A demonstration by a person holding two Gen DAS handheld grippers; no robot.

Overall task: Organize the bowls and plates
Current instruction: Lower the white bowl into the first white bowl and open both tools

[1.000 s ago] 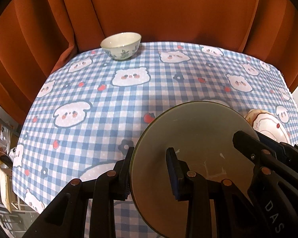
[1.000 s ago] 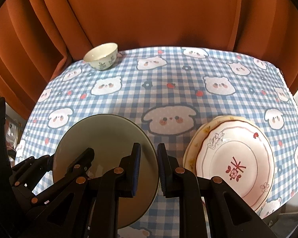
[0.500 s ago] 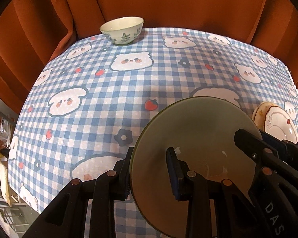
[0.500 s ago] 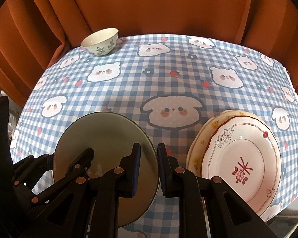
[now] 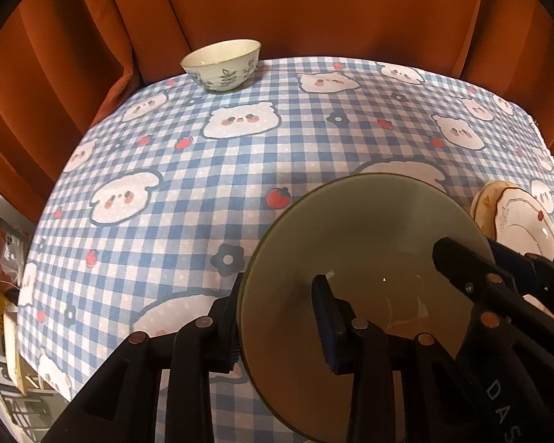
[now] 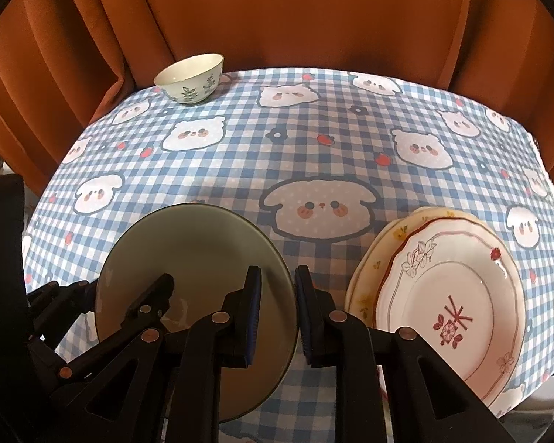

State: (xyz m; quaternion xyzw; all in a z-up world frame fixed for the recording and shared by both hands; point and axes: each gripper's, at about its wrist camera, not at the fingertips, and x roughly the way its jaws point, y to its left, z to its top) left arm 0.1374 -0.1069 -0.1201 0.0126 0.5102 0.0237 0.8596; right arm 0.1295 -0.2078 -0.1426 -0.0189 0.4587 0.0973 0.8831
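We hold the round olive-green glass plate [image 6: 188,258] pinched in left gripper [image 5: 277,317] and right gripper [image 6: 277,317] (mid-carry, we judge); next, the stacked floral ceramic plates [image 6: 458,295].

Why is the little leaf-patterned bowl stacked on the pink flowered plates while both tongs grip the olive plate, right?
Not stacked: the small leaf-patterned bowl stands alone at the table's far left edge, well apart from the pink flowered plates, as the right wrist view shows.
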